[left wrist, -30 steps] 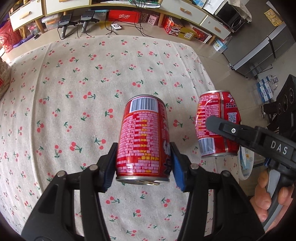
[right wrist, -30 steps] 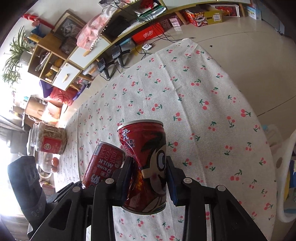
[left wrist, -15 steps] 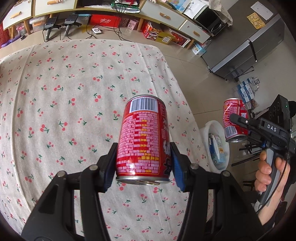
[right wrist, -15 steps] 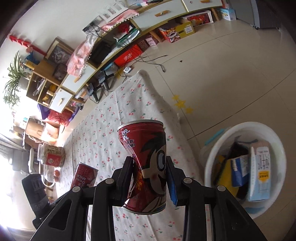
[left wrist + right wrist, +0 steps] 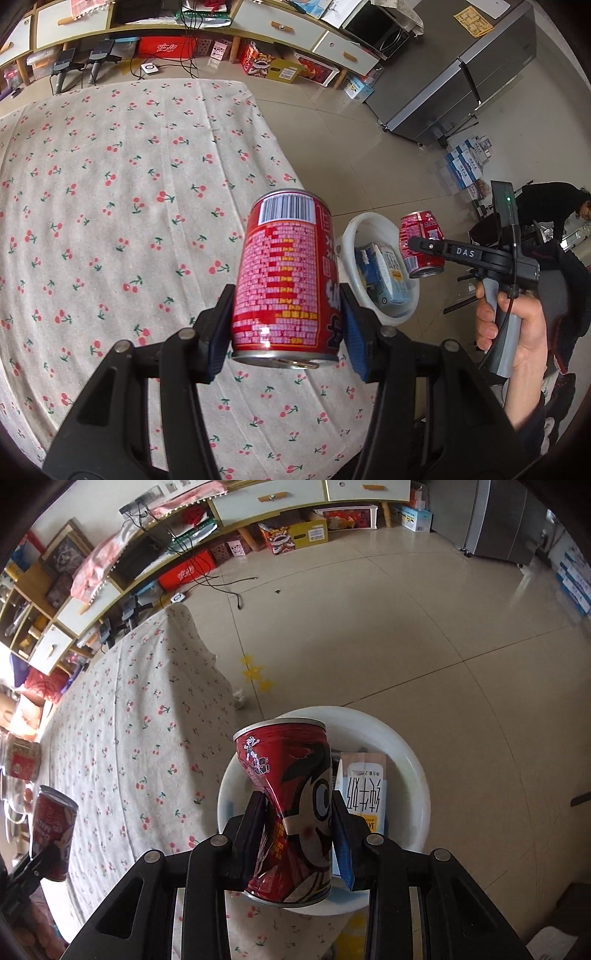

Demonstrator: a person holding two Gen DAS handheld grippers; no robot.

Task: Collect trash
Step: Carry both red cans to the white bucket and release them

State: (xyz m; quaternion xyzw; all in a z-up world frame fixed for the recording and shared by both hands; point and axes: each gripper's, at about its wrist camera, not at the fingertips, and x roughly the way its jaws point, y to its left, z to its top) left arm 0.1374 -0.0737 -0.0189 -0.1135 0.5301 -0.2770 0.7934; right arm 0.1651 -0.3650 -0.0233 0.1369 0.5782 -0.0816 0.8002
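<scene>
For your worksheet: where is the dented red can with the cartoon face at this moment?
The dented red can is clamped in the right gripper, held above the white bin on the floor beside the table.

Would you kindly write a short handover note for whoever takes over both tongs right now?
Left tongs: shut on an undented red can, held above the table's cherry-print cloth, near its edge.
Right tongs: shut on a dented red can, held over the white bin on the floor beside the table.
Bin already holds cartons.
Done: both cans lifted.
Left: release the dented can into the bin, then likely bring the left can over and drop it too.
</scene>
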